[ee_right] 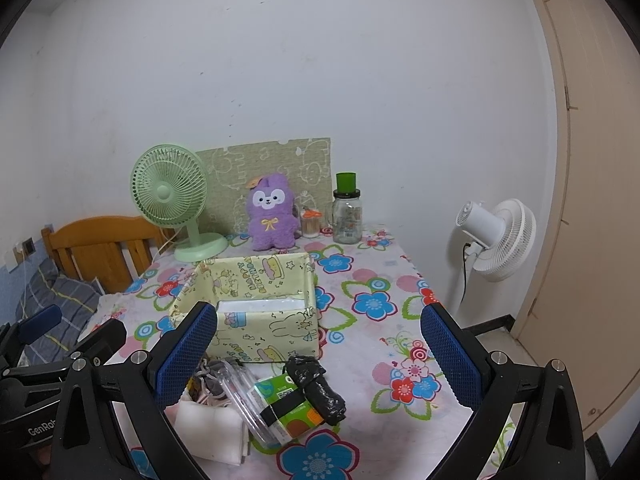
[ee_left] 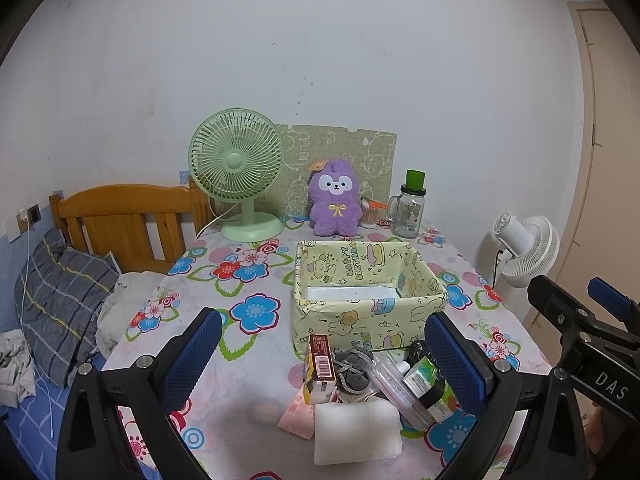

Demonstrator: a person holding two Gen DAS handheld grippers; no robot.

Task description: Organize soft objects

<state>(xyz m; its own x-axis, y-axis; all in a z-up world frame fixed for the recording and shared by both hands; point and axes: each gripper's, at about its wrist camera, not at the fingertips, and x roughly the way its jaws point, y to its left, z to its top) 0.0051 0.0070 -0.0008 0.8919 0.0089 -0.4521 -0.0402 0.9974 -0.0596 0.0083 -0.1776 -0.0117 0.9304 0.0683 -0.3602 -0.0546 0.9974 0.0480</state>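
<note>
The yellow paper-covered box (ee_left: 368,292) sits open mid-frame on the floral tablecloth (ee_left: 248,264). Below it, the clutter pile holds a white sponge block (ee_left: 352,428), lying flat, long axis left-right. It rests low between the left gripper (ee_left: 320,360)'s spread, empty fingers, so that hand looks nearer. The right gripper (ee_right: 316,356) also gapes empty, with the sponge at lower left.
</note>
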